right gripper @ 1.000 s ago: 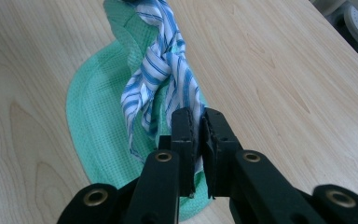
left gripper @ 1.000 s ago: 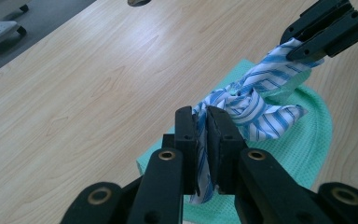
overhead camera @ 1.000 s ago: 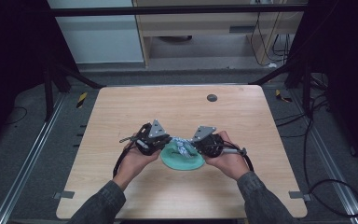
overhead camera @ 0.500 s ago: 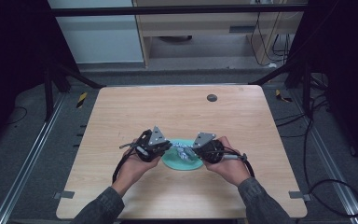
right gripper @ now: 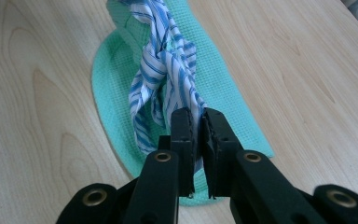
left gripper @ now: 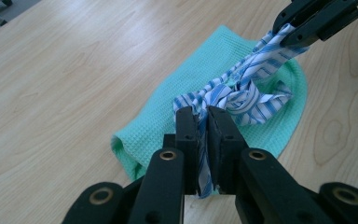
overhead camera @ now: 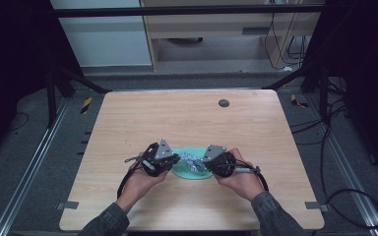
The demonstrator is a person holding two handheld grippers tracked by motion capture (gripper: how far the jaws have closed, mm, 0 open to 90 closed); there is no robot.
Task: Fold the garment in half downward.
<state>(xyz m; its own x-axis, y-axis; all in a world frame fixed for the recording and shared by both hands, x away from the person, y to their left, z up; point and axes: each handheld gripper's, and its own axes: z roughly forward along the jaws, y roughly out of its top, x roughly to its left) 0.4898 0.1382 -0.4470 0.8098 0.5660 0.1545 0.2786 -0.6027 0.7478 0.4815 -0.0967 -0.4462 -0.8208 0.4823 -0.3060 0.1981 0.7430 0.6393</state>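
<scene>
A blue-and-white striped cloth strip [left gripper: 242, 95] is tied in a knot over a mint green waffle cloth [left gripper: 177, 100] that lies on the wooden table. My left gripper [left gripper: 202, 116] is shut on one end of the strip. My right gripper [right gripper: 196, 119] is shut on the other end of the striped strip [right gripper: 165, 70], above the green cloth [right gripper: 116, 70]. In the high view the left gripper [overhead camera: 176, 160] and right gripper [overhead camera: 203, 164] face each other across the green cloth [overhead camera: 182, 169], with the strip [overhead camera: 191, 161] stretched between them.
The wooden table [overhead camera: 187, 123] has a small dark round spot [overhead camera: 223, 103] near its far edge. Cables [overhead camera: 334, 196] trail over the floor to the right. A metal frame and dark stands surround the table.
Both grippers have shifted slightly toward the near edge with the strip held between them. The green cloth stays in place.
</scene>
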